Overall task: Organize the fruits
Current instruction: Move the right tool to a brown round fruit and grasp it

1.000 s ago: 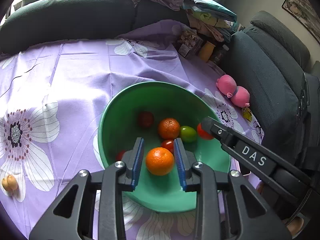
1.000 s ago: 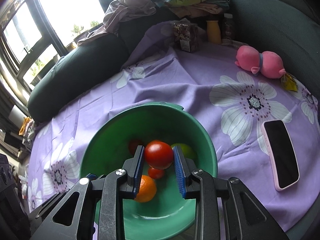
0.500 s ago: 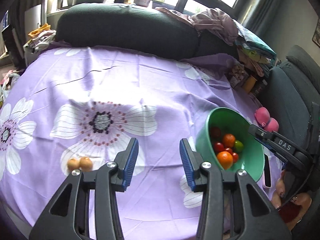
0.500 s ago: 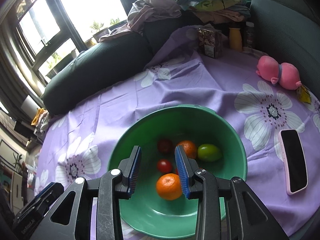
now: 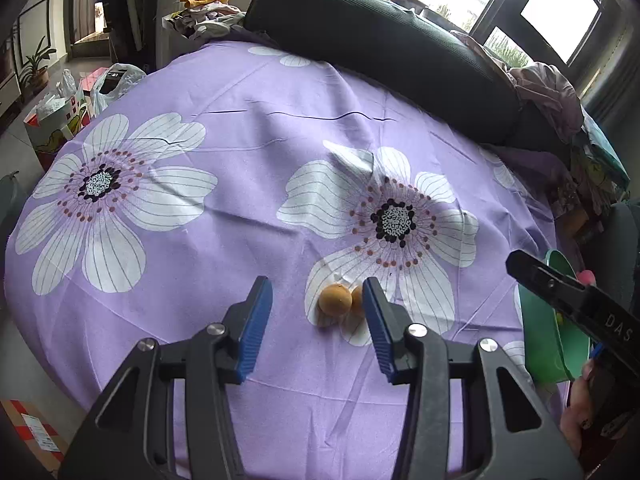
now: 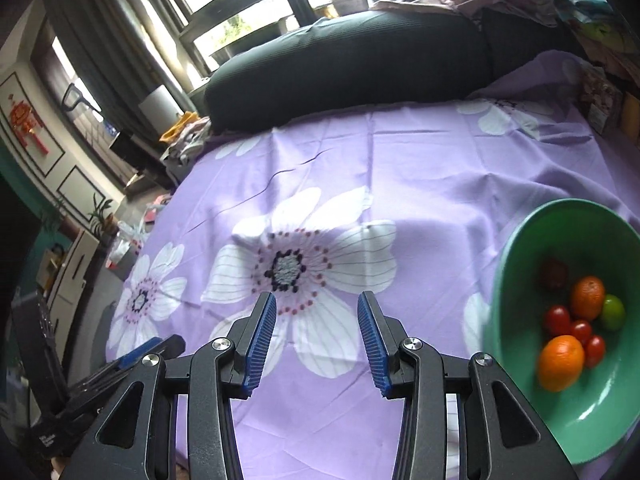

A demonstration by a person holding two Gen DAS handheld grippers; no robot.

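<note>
Two small tan fruits [image 5: 335, 299] lie together on the purple flowered cloth [image 5: 248, 128], just inside the right finger of my left gripper [image 5: 318, 320], which is open and empty above the cloth. A green bowl [image 6: 520, 232] at the right of the right wrist view holds two oranges [image 6: 560, 362], several red tomatoes [image 6: 557, 319] and a green fruit [image 6: 613, 312]. My right gripper [image 6: 316, 340] is open and empty, left of the bowl. The bowl's edge also shows in the left wrist view [image 5: 540, 344].
A dark sofa cushion [image 5: 380, 48] runs along the far side of the table, with piled clothes [image 5: 548, 88] at the right. Bags and boxes [image 5: 64, 116] stand on the floor at the left. The right gripper's body [image 5: 576, 300] crosses the left view's right edge.
Both grippers let go of their fruit into the bowl, opened and swung left. The left one now hovers by the two tan fruits; the right one is beside the bowl.
</note>
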